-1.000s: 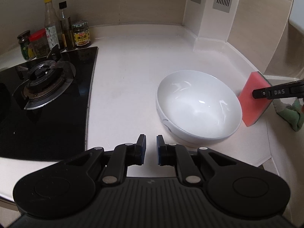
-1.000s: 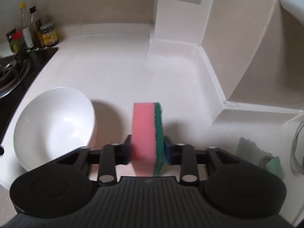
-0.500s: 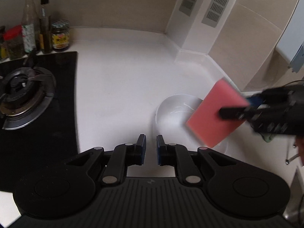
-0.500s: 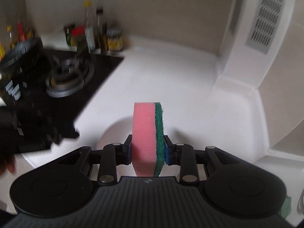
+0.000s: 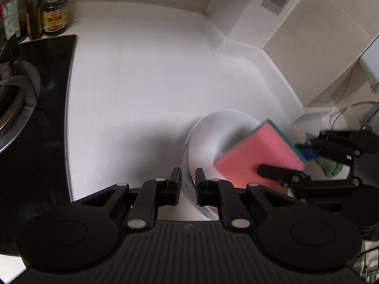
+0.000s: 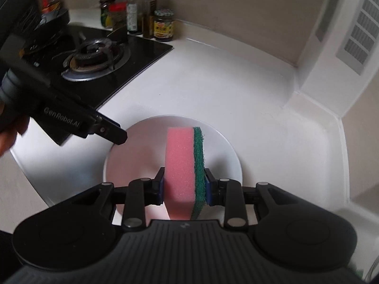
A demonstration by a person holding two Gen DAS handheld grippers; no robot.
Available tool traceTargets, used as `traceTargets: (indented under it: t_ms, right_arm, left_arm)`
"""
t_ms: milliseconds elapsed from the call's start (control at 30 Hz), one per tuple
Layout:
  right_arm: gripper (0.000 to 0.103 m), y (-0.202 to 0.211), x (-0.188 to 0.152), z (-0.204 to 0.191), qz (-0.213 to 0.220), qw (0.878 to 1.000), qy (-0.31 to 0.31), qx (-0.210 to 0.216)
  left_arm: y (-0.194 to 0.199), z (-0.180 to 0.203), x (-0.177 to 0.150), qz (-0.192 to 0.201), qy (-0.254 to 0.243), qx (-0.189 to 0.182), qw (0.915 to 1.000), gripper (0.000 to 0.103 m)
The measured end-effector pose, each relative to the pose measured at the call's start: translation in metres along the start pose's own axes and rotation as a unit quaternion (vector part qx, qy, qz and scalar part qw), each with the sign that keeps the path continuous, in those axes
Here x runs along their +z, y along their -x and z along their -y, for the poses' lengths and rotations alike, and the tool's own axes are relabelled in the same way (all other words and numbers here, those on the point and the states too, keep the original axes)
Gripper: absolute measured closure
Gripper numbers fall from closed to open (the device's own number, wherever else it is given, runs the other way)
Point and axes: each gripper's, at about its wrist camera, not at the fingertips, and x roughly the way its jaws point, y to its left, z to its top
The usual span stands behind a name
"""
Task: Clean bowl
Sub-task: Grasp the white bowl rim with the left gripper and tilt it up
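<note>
A white bowl (image 5: 210,137) sits on the white counter; it also shows in the right wrist view (image 6: 220,151). My left gripper (image 5: 188,185) has its narrow gap straddling the bowl's near rim, one finger outside and one inside; whether the pads press the rim I cannot tell. My right gripper (image 6: 184,188) is shut on a pink sponge with a green scouring side (image 6: 183,163) and holds it upright over the bowl's inside. The sponge (image 5: 258,156) shows in the left wrist view, inside the bowl's right half.
A black gas hob (image 5: 35,108) with a burner (image 6: 94,59) lies on the left. Jars and bottles (image 6: 146,16) stand behind it. A tiled wall corner with vents (image 5: 260,11) bounds the back right. A green cloth (image 5: 331,168) lies right of the bowl.
My left gripper moved right and forward until its fingers straddle the bowl's rim. My right gripper swung left with the sponge and brought it down into the bowl.
</note>
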Motion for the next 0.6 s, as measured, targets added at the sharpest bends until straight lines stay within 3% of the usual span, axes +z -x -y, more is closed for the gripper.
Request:
traceTargets:
  t_ms: [100,267,433,467,600]
  right_arm:
    - [0.076,-0.006,0.004,-0.006,0.006,0.999,0.043,0.004]
    - [0.076,-0.003,0.002,-0.013,0.020,0.995,0.092,0.043]
    - [0.076,0.008,-0.004,-0.020,0.020,0.980,0.159,0.115]
    - [0.076,0.014,-0.005,-0.023,0.008,0.972,0.181,0.151]
    - [0.076,0.027,-0.007,-0.028,-0.017,0.959,0.231,0.163]
  left_arm:
    - [-0.007,0.008,0.005,-0.012,-0.033,0.017,0.9992,0.093]
    - [-0.012,0.010,0.013,-0.016,-0.042,0.026,0.9987,0.097]
    - [-0.015,0.005,0.021,-0.017,-0.044,0.018,0.9987,0.101]
    - [-0.015,0.006,0.021,-0.016,-0.046,0.019,0.9986,0.101]
    - [-0.016,0.007,0.024,-0.015,-0.054,0.023,0.9981,0.099]
